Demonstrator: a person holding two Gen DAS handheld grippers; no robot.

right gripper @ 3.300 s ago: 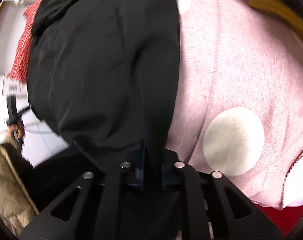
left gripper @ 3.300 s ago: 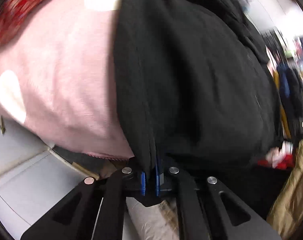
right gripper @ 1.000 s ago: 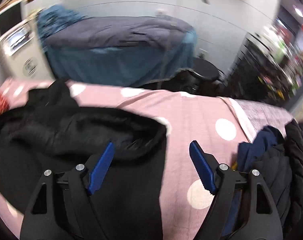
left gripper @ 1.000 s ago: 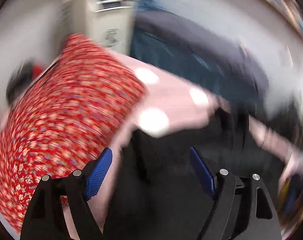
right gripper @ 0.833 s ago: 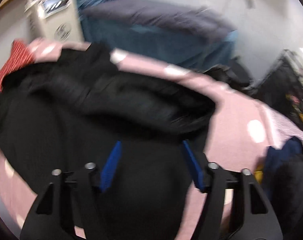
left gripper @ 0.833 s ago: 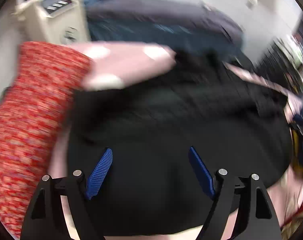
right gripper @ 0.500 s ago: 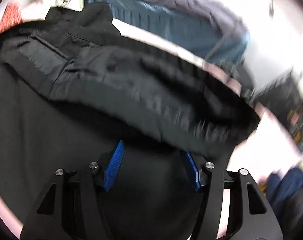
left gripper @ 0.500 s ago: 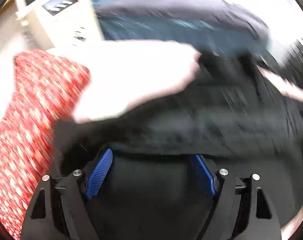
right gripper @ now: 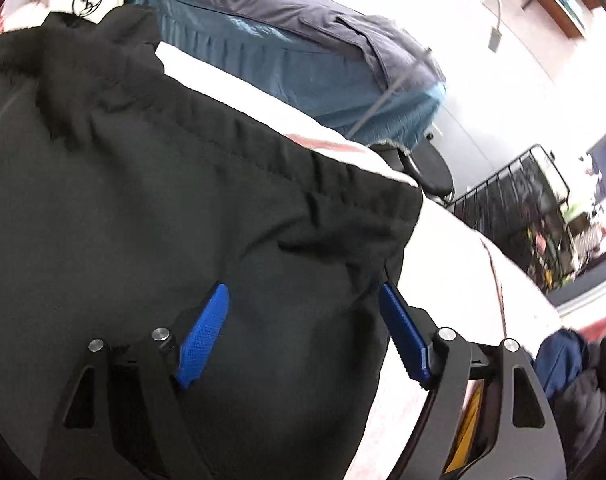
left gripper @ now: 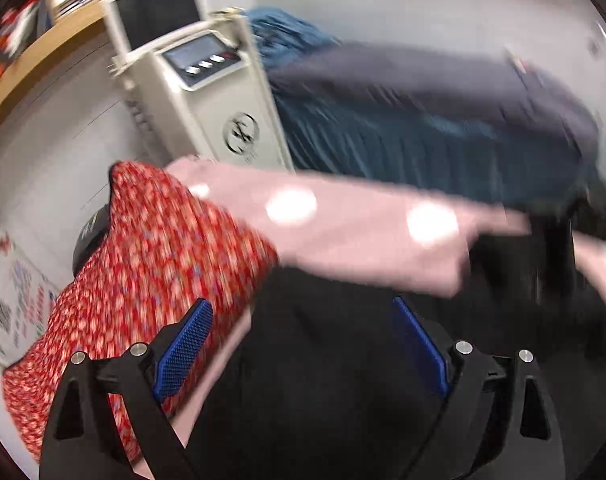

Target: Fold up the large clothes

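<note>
Both grippers spread wide and opening further, nothing pinched. Left gripper (left gripper: 301, 344) hangs over the black garment (left gripper: 343, 380), which fills the lower centre and right of the left view, lying on the pink dotted blanket (left gripper: 363, 232). Right gripper (right gripper: 303, 332) sits over the same garment, near its gathered hem (right gripper: 263, 152) in mid frame; cloth shows between the pads but they don't look to be pressing it.

Risks, as judgement:
- The right jaws could pinch a single layer at the hem, so the fold would drag skewed.
- The left side might snag the red patterned fabric (left gripper: 143, 260) at lower left, since it overlaps the blanket edge.

Hard to read: left view is motion-blurred, garment edges smear. Sleeves and near edge cut off at frame bottoms.
</note>
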